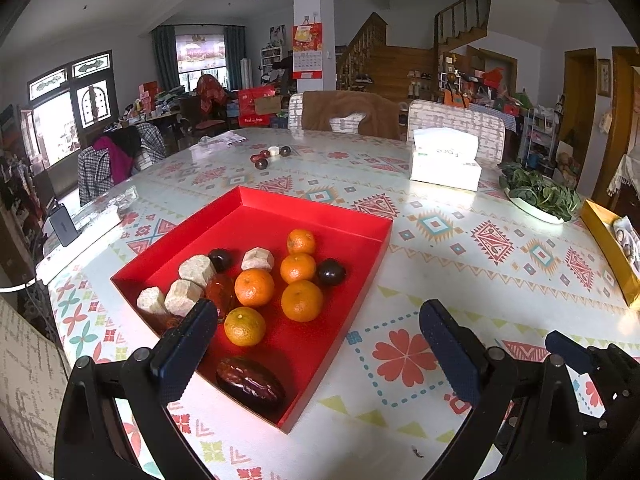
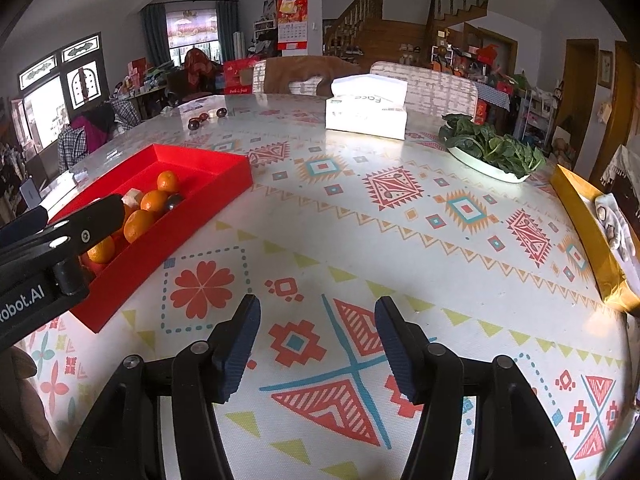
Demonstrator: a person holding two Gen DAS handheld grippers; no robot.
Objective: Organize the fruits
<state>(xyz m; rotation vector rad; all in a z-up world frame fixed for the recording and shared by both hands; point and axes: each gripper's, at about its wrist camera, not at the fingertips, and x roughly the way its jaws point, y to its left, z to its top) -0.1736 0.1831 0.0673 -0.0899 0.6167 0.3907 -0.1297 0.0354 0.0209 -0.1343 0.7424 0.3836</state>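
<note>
Between picks: your left gripper (image 1: 316, 344) and right gripper (image 2: 316, 348) gape empty; next, loose fruit (image 2: 206, 117) at 11 o'clock, beyond tray (image 2: 224, 184).

Daylight from windows (image 1: 54, 128), tabletop glare, fisheye-warped edges.

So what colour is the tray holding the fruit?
Red, inside and out. The tray shows best in the left wrist view, with five oranges in it.
</note>
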